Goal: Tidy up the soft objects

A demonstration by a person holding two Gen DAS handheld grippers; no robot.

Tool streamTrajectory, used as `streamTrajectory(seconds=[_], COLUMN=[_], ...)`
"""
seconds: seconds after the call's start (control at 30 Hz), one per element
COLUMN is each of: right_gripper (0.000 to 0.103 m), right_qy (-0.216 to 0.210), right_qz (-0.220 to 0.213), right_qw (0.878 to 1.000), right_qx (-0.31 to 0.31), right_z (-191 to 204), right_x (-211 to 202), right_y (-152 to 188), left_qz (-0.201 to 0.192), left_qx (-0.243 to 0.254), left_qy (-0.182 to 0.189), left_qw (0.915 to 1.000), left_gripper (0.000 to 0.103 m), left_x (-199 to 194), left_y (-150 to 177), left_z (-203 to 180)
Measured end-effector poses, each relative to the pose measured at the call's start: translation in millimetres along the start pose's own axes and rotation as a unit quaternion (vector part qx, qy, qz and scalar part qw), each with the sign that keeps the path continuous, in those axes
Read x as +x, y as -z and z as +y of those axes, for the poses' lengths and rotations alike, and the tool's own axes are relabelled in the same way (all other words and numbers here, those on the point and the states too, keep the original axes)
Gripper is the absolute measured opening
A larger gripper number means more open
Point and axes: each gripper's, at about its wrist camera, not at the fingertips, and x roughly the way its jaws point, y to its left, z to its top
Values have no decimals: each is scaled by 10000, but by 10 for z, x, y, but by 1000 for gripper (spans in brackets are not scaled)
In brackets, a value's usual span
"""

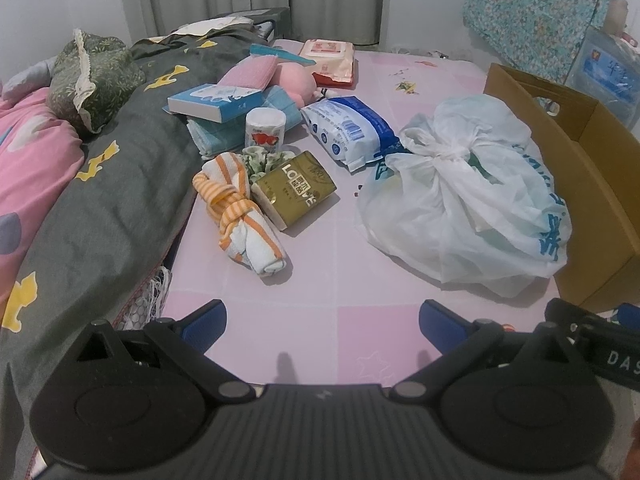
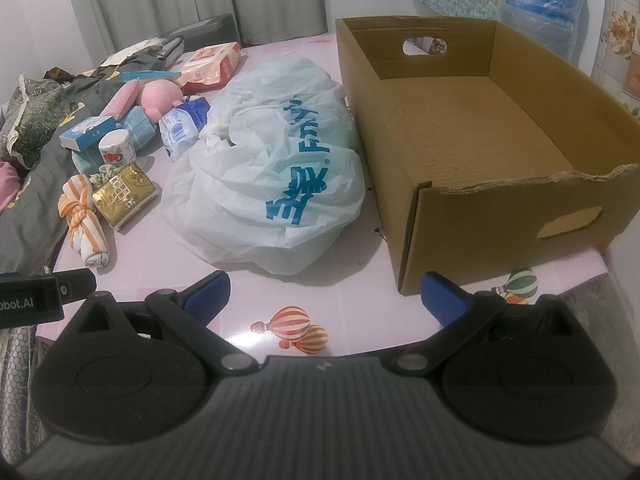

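Both grippers are held low over the near edge of a pink checked sheet (image 1: 320, 280). The left gripper (image 1: 322, 320) is seen with its blue-padded fingers spread wide, nothing between them; the right gripper (image 2: 325, 294) is likewise spread apart and empty. A knotted white plastic bag (image 2: 276, 168) with blue lettering is found mid-sheet, just beside the left wall of an open cardboard box (image 2: 472, 136); whether they touch cannot be told. The box interior is seen bare. To the left of the bag a cluster of soft goods is noted: an orange-striped rolled towel (image 1: 240, 216) lying nearest, a gold tissue pack (image 1: 294, 188) touching it, a small tissue roll (image 1: 266, 130) behind, a blue-and-white wipes pack (image 1: 348, 130), a folded blue cloth (image 1: 224, 128) under a blue box (image 1: 212, 102), a pink plush toy (image 1: 290, 82), and red-and-white packs (image 1: 330, 60) farthest back. A grey quilt with yellow figures (image 1: 104, 192) is piled along the left side.
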Motion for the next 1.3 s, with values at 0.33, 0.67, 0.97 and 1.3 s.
streamTrajectory(seconds=[0.33,0.67,0.97,1.3], right_gripper=[102,102,102,102], right_qy=[-11,-372,-1051,-2235], right_qz=[-17,-382,-840,-638], right_qw=[10000,9977,9839,9465], right_qx=[8,-426,-1176,-2240], right_z=[-3,203,533,1196], right_x=[-12,-220,-398,101], right_y=[14,-173,-957,-1846], left_qz=[33,-316,-659,-1071], left_qx=[-5,35,-146,-373], left_qy=[-16,-132,22,-58], left_qw=[10000,9994,9977,9935], left_gripper=[103,103,103,103], left_x=[0,-184,-254,68], left_y=[-9,-197,-544,-972], left_z=[22,207,529,908])
